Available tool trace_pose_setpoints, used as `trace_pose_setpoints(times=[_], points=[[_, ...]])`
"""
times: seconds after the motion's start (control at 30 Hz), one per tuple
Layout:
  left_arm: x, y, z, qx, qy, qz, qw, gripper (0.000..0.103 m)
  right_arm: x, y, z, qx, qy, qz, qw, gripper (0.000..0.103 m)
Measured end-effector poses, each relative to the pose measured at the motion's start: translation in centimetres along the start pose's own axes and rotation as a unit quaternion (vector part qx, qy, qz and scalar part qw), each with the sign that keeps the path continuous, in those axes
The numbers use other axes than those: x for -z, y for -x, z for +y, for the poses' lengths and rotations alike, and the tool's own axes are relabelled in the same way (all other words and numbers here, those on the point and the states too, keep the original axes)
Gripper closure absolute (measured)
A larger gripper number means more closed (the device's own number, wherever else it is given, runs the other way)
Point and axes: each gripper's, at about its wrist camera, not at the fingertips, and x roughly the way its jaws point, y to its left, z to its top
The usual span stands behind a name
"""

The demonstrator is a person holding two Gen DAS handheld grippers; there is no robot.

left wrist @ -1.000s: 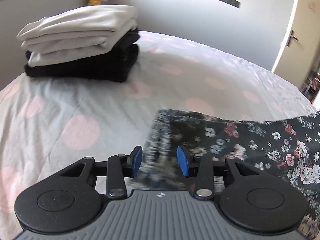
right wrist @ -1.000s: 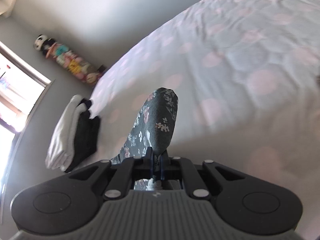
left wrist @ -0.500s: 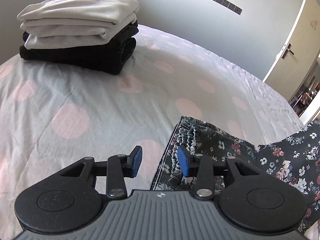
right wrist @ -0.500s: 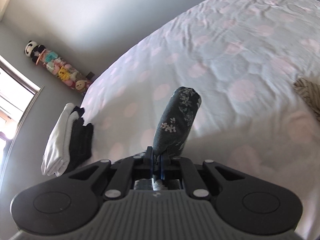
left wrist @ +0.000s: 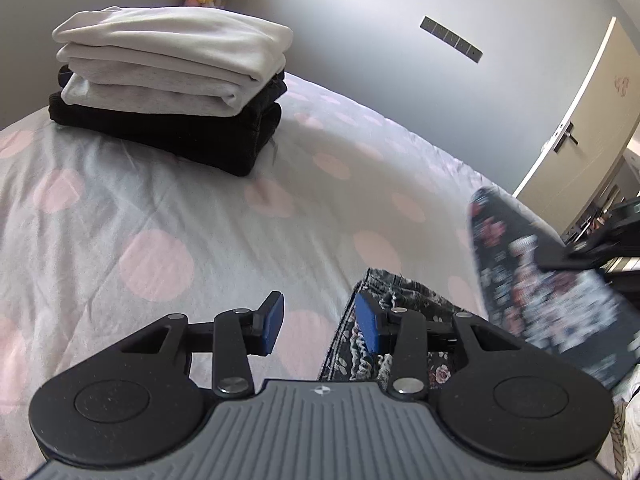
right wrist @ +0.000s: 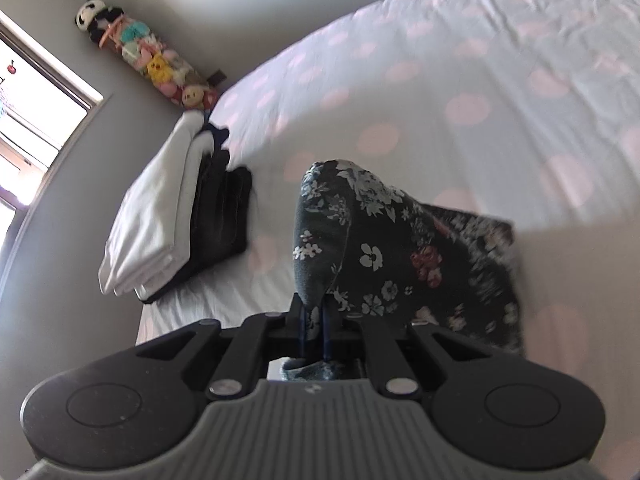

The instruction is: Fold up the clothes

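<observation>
Left wrist: our left gripper is spread wide with nothing between the blue pads. It sits further left of the floral garment than half a second ago; the elastic waistband edge now lies on the dotted bedsheet right by the right-hand pad, not between the pads. A raised part of the garment blurs at the right, held up by our right gripper, which was not in this view before. The folded stack, white over black, looks closer and higher in the view than before.

Right wrist: our right gripper is clenched on a fold of the floral garment, same grip as earlier. More cloth now fans out to the right, blurred. Stack appears nearer than before. Plush toys stand in the corner.
</observation>
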Motion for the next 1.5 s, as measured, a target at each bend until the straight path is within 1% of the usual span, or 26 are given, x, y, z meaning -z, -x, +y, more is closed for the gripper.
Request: trace_pose_setpoints(times=[0.17, 0.3, 0.37, 0.43, 0.53, 0.57, 0.63, 0.67, 0.7, 0.83, 0.9, 0.97, 1.03, 1.1, 1.17, 1.2, 1.23, 1.3, 1.4, 1.43, 1.5], points=[[-0.3, 0.0, 1.8, -0.001, 0.022, -0.004, 0.9997, 0.057, 2.5, -6.1, 1.0, 0.011, -0.007, 0.039, 0.999, 0.094], [-0.3, -0.6, 2.3, 0.005, 0.037, 0.002, 0.9993, 0.056, 3.6, -9.5, 0.8, 0.015, -0.016, 0.062, 0.998, 0.094], [-0.3, -1.0, 2.0, 0.008, 0.027, 0.007, 0.9996, 0.056, 4.0, -10.7, 0.6, 0.017, -0.016, 0.070, 0.997, 0.093], [-0.1, -1.3, 1.7, 0.007, 0.016, 0.012, 0.9998, 0.056, 4.3, -12.0, 0.4, 0.019, -0.017, 0.078, 0.997, 0.091], [0.1, -1.6, 1.3, 0.003, 0.005, 0.017, 0.9998, 0.056, 4.5, -12.3, 0.0, 0.012, -0.015, 0.084, 0.996, 0.084], [0.1, -1.5, 1.2, 0.001, 0.003, 0.017, 0.9999, 0.056, 4.4, -12.1, 0.1, 0.007, -0.012, 0.083, 0.996, 0.080], [0.2, -0.8, 0.8, 0.010, -0.001, 0.011, 0.9999, 0.056, 4.6, -10.0, -0.7, 0.006, 0.002, 0.066, 0.998, 0.076], [0.2, -0.4, 0.6, 0.014, -0.003, 0.007, 0.9999, 0.056, 4.7, -8.9, -1.2, 0.006, 0.009, 0.056, 0.998, 0.070], [0.2, -0.1, 0.4, 0.018, -0.004, 0.004, 0.9998, 0.056, 4.8, -7.7, -1.6, 0.006, 0.016, 0.046, 0.999, 0.068], [0.4, 1.4, -0.5, 0.035, -0.012, -0.008, 0.9993, 0.056, 5.2, -3.2, -3.4, 0.005, 0.045, 0.008, 0.999, 0.068], [0.6, 2.1, -1.6, 0.050, -0.033, -0.016, 0.9981, 0.057, 5.4, -1.0, -4.3, 0.004, 0.059, -0.012, 0.998, 0.068], [1.2, 2.1, -2.9, 0.041, -0.067, -0.008, 0.9969, 0.062, 5.6, 1.3, -5.2, 0.004, 0.074, -0.031, 0.997, 0.069], [1.7, 2.1, -4.2, 0.033, -0.101, -0.001, 0.9944, 0.066, 7.1, 3.0, -6.9, 0.021, 0.102, -0.049, 0.993, 0.069], [2.3, 2.1, -5.5, 0.025, -0.134, 0.007, 0.9906, 0.072, 9.3, 4.0, -8.4, 0.043, 0.149, -0.065, 0.986, 0.076], [2.9, 2.0, -6.8, 0.016, -0.168, 0.015, 0.9855, 0.077, 11.9, 4.5, -9.7, 0.063, 0.205, -0.076, 0.974, 0.077], [3.2, 2.0, -7.4, 0.012, -0.184, 0.019, 0.9826, 0.081, 12.9, 4.6, -10.3, 0.064, 0.221, -0.077, 0.970, 0.077], [3.7, 1.2, -7.5, -0.004, -0.195, 0.033, 0.9802, 0.083, 14.0, 4.7, -11.0, 0.061, 0.234, -0.078, 0.967, 0.077], [4.6, -0.4, -7.4, -0.037, -0.211, 0.066, 0.9745, 0.083, 15.4, 4.3, -12.0, 0.050, 0.250, -0.079, 0.964, 0.077], [5.8, -2.7, -7.3, -0.065, -0.228, 0.102, 0.9662, 0.083, 16.8, 3.3, -13.1, 0.040, 0.271, -0.076, 0.959, 0.079], [6.1, -3.4, -7.3, -0.075, -0.233, 0.114, 0.9629, 0.083, 17.0, 2.8, -13.6, 0.038, 0.273, -0.072, 0.958, 0.079], [6.8, -4.5, -7.5, -0.091, -0.244, 0.129, 0.9566, 0.083, 17.0, 1.9, -14.6, 0.027, 0.260, -0.058, 0.964, 0.080]])
